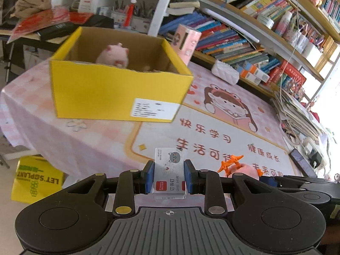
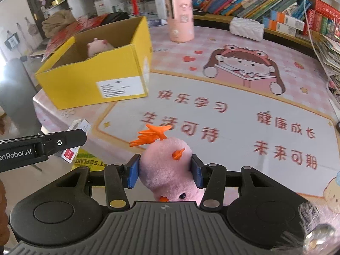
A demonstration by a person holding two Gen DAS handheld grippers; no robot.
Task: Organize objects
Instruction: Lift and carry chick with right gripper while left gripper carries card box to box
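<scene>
Clamped between the blue pads of the left tongs [image 1: 169, 176], a small staple box [image 1: 169, 171] stood on end nearest the left wrist camera, its grey face printed with a cartoon cat and a red label. Beyond it spread the tabletop [image 1: 106, 144], covered by a pink checked mat bearing a cartoon girl and red Chinese characters. At the far left of the mat sat an open yellow cardboard box [image 1: 110, 93] with a white shipping label on its near wall; a pink plush toy [image 1: 113, 56] lay inside it. Behind the box's far right corner stood a pink cylindrical container [image 1: 188, 42], and a white quilted pouch [image 1: 225, 72] rested further right, near the crowded bookshelf [image 1: 244, 34]. Just right of the left tongs, part of the right tongs showed with a pink toy and its orange spikes. Below the tabletop's near left edge lay a yellow bag [image 1: 36, 180] on the floor.

From the right wrist camera, the right tongs [image 2: 165, 171] were clenched on a pink plush duck [image 2: 167, 170] with an orange crest and beak, held over the near edge of the mat. At near left the left tongs reached in side-on, the staple box [image 2: 79, 125] between them. The yellow cardboard box [image 2: 95, 78] sat at far left with the pink plush toy [image 2: 98, 46] inside, well apart from both held things. The pink cylindrical container [image 2: 180, 17] stood beyond it, the white quilted pouch [image 2: 246, 28] to the far right.
</scene>
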